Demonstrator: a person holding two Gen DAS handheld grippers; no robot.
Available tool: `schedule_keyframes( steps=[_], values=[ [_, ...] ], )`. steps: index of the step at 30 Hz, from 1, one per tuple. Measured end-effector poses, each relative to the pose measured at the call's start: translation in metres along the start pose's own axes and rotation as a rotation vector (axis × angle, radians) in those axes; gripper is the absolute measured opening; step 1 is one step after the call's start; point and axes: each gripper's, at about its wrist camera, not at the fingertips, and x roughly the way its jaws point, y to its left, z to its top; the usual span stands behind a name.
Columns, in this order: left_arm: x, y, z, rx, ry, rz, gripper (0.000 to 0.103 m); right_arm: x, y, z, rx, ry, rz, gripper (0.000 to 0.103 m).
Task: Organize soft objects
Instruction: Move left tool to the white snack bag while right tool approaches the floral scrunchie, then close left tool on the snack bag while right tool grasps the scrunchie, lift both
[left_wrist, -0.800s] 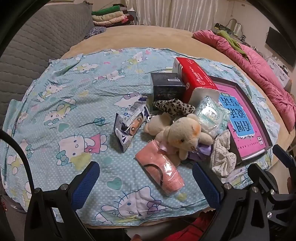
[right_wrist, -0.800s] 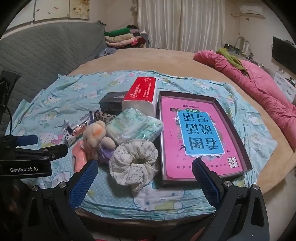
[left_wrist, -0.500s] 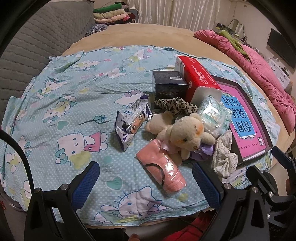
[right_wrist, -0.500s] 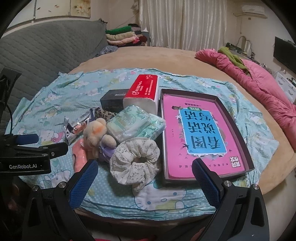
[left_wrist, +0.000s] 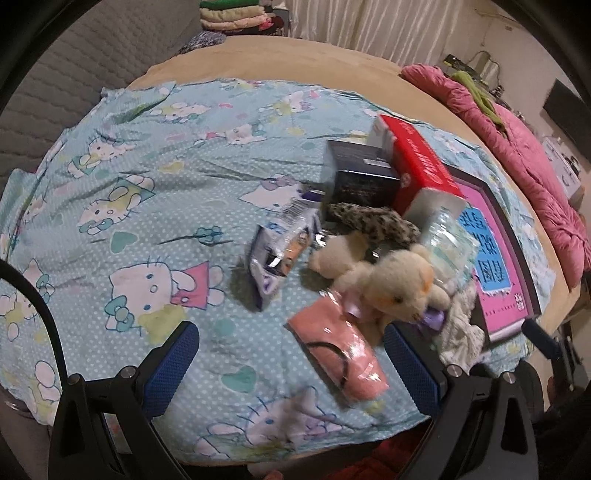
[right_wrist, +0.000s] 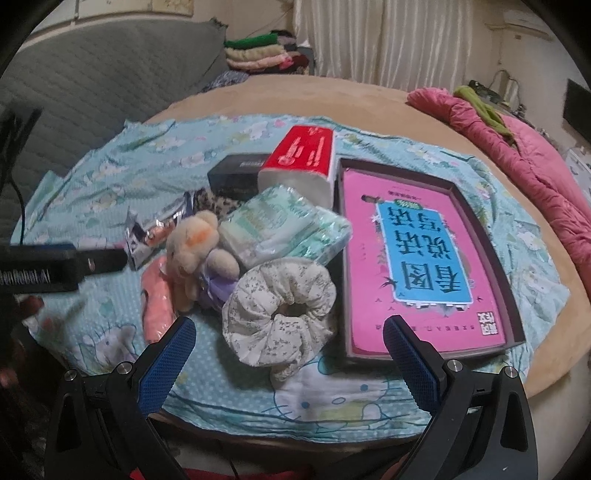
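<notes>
A cream teddy bear (left_wrist: 391, 291) (right_wrist: 195, 247) lies in a pile on the Hello Kitty sheet (left_wrist: 147, 206). A pink packaged cloth (left_wrist: 340, 350) (right_wrist: 157, 299) lies in front of it. A white floral scrunchie (right_wrist: 280, 310) (left_wrist: 461, 332), a leopard-print scrunchie (left_wrist: 369, 221) and a green tissue pack (right_wrist: 284, 229) (left_wrist: 450, 243) lie around the bear. My left gripper (left_wrist: 291, 365) is open and empty, just in front of the pink cloth. My right gripper (right_wrist: 288, 358) is open and empty, just in front of the white scrunchie.
A dark tray (right_wrist: 495, 258) holding a pink book (right_wrist: 417, 258) lies right of the pile. A red tissue box (right_wrist: 303, 155), a black box (right_wrist: 236, 173) and a snack wrapper (left_wrist: 280, 247) sit behind. A pink quilt (right_wrist: 535, 155) lies far right. The left gripper's body (right_wrist: 48, 269) shows in the right wrist view.
Both grippers have moved forward toward the pile, so the objects look larger. The left view has swung slightly; nothing on the bed has moved.
</notes>
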Motion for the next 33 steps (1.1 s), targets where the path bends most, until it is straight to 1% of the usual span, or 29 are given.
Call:
schedule_keyframes(
  steps=[3,4,5,7,9,10,11,13,17,18,21,22,23,24,25,26,28,29,30,33],
  values=[
    [0.009,0.009,0.009,-0.009,0.015,0.015,0.101,0.013,0.003,0.000,-0.024,0.052,-0.004,0.101],
    [0.014,0.012,0.014,-0.002,0.021,0.016,0.101,0.015,0.003,0.000,-0.024,0.045,-0.003,0.101],
    [0.017,0.014,0.016,0.001,0.027,0.015,0.101,0.019,0.003,0.001,-0.043,0.042,-0.026,0.101],
    [0.027,0.018,0.022,-0.003,0.045,0.006,0.101,0.024,0.004,0.002,-0.058,0.051,-0.040,0.101],
    [0.037,0.022,0.027,-0.002,0.067,0.012,0.101,0.028,0.004,0.002,-0.062,0.073,-0.035,0.101],
    [0.043,0.025,0.031,0.001,0.076,0.012,0.101,0.028,0.004,0.001,-0.054,0.089,-0.017,0.101],
    [0.047,0.025,0.033,0.007,0.081,0.017,0.101,0.028,0.005,0.001,-0.061,0.086,-0.015,0.101],
    [0.057,0.026,0.038,0.028,0.095,0.032,0.101,0.029,0.007,0.002,-0.073,0.081,-0.016,0.101],
    [0.075,0.022,0.048,0.105,0.118,0.066,0.101,0.033,0.011,0.003,-0.101,0.086,-0.014,0.100],
    [0.079,0.020,0.050,0.128,0.118,0.082,0.101,0.035,0.012,0.003,-0.107,0.090,-0.019,0.097],
    [0.085,0.015,0.055,0.178,0.115,0.092,0.098,0.037,0.013,0.003,-0.114,0.093,-0.015,0.091],
    [0.087,0.014,0.057,0.194,0.117,0.096,0.095,0.037,0.013,0.003,-0.113,0.097,-0.011,0.088],
    [0.088,0.012,0.058,0.209,0.116,0.092,0.093,0.039,0.012,0.004,-0.113,0.103,-0.006,0.083],
    [0.089,0.011,0.058,0.218,0.115,0.088,0.092,0.040,0.012,0.004,-0.112,0.108,0.000,0.075],
    [0.092,0.010,0.060,0.225,0.117,0.083,0.087,0.043,0.011,0.004,-0.112,0.115,0.005,0.072],
    [0.093,0.010,0.060,0.229,0.124,0.076,0.081,0.045,0.010,0.004,-0.109,0.128,0.017,0.066],
    [0.098,0.010,0.062,0.225,0.145,0.053,0.078,0.050,0.009,0.004,-0.106,0.140,0.029,0.061],
    [0.099,0.011,0.062,0.222,0.151,0.043,0.076,0.051,0.009,0.004,-0.105,0.142,0.034,0.056],
    [0.101,0.011,0.062,0.218,0.157,0.031,0.072,0.052,0.009,0.004,-0.102,0.142,0.044,0.049],
    [0.106,0.011,0.063,0.215,0.171,0.030,0.070,0.054,0.007,0.005,-0.092,0.143,0.073,0.039]
  ],
)
